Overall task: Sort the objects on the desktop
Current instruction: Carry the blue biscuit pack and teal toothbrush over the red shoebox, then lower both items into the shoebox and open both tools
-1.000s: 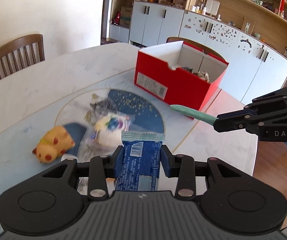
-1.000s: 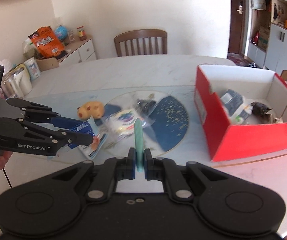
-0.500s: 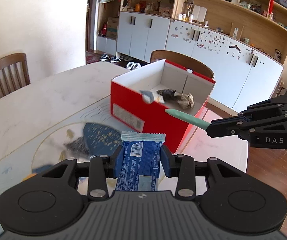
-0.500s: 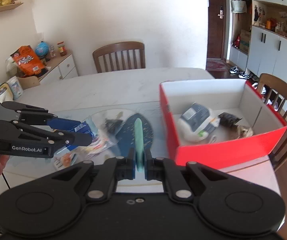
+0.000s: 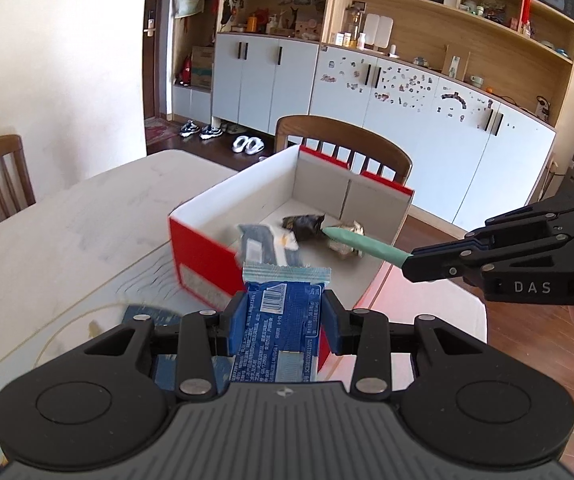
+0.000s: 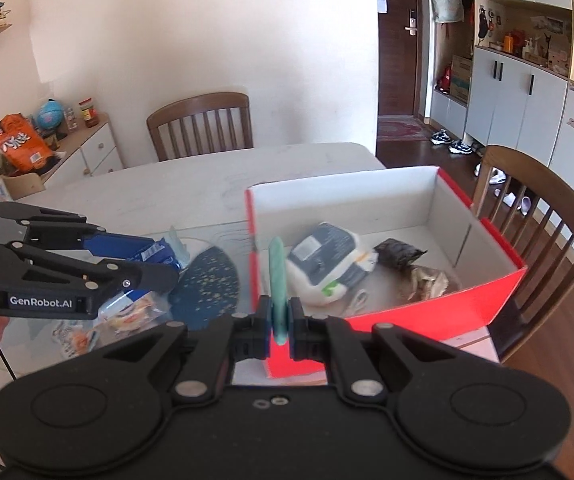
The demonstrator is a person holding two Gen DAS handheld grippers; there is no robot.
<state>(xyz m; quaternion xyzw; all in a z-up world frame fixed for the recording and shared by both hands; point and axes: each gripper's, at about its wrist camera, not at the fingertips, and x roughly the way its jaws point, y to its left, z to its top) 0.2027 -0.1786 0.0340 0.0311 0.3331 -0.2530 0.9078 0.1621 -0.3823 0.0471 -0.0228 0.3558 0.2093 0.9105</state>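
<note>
— Two pairs of tongs are seen over the table [image 6: 191, 184]. What is held by the left tongs [image 5: 283, 322]?

— A blue snack packet [image 5: 277, 332] is pinched flat between them, its crimped end sticking out past the fingertips. From the right wrist view, the same left tongs [image 6: 155, 264] are seen at the left, clamped on the blue snack packet [image 6: 155, 250].

— What lies below and beside the left tongs?

— Clear wrapped items [image 6: 127, 316], blurred, are seen on the table under them, and a dark blue speckled patch [image 6: 207, 284] on the table surface is just to their right.

— And ahead of them?

— A red box [image 5: 203, 256] with a white inside is found just beyond the packet's end. Three things are lying in it: a white and dark grey pack [image 6: 327, 264] nearest the left tongs, a crumpled black wrapper [image 6: 399, 254] beyond it, and a crumpled golden-brown wrapper [image 6: 431, 280] further right.

— What about the right tongs [image 6: 279, 322]?

— They are pressed together on a thin green stick [image 6: 277, 280], which is held by its end and stands out forward between the fingertips. In the left wrist view the right tongs [image 5: 411, 266] are seen at the right, and the green stick [image 5: 363, 244] is pointed from them over the box's open top, its tip above the wrappers.

— Anything past the box?

— A wooden chair [image 5: 347, 140] is placed behind it, and another chair [image 6: 201, 124] is set at the table's far side.
</note>
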